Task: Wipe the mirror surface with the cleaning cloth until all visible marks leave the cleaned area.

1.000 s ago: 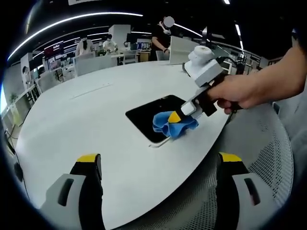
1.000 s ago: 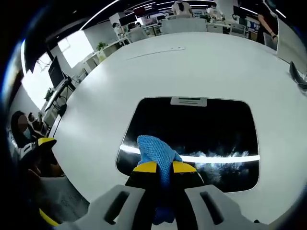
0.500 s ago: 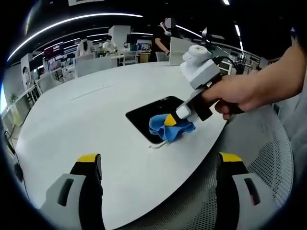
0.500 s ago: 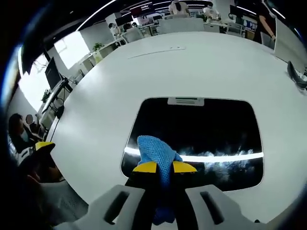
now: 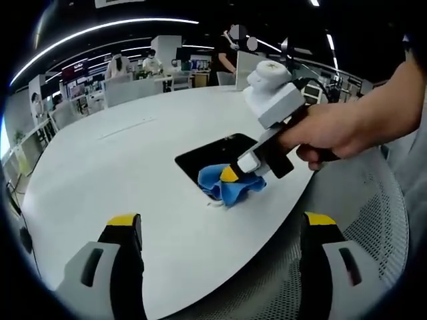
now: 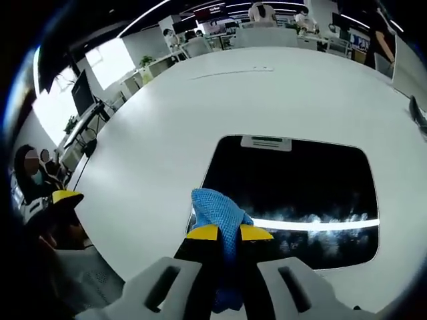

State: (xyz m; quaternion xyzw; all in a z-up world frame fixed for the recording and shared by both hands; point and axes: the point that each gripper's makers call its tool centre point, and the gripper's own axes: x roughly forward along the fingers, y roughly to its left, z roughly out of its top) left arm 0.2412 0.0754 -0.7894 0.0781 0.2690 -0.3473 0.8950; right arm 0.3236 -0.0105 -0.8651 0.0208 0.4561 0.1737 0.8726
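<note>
Right tool (image 6: 223,232), yellow-tipped, is clamped on a crumpled blue cleaning cloth (image 6: 219,212), low centre of the right gripper view; in the left gripper view the same tool (image 5: 233,172) and cloth (image 5: 227,187) sit mid-frame, held by a person's hand (image 5: 330,130); left tool (image 5: 223,223) stands with its jaws wide apart at the bottom of that view, holding nothing.

Task object: a dark rectangular mirror with rounded corners (image 6: 293,193) lies flat on the tabletop, centre-right of the right gripper view; the cloth is pressed at its near-left edge, partly over the rim.

Risks, as judged:
- the cloth appears to straddle the mirror's edge; a stroke carried further that way would run off onto the tabletop and leave marks behind;
- a hazy whitish streak (image 6: 313,224) crosses the lower part of the glass; some of it may be a reflected ceiling light, so reflection could be mistaken for dirt, or dirt for reflection;
- the mirror looks unrestrained; a hard push may slide it;
- a bunched cloth offers a small contact patch; the hard tips could touch the glass.

Surface: a broad white rounded tabletop (image 6: 200,107), smooth; a grey perforated surface (image 5: 373,220) lies beyond its edge, lower right of the left gripper view.

Room: open-plan office; desks, screens and people along the top of both views; strip lights overhead.
</note>
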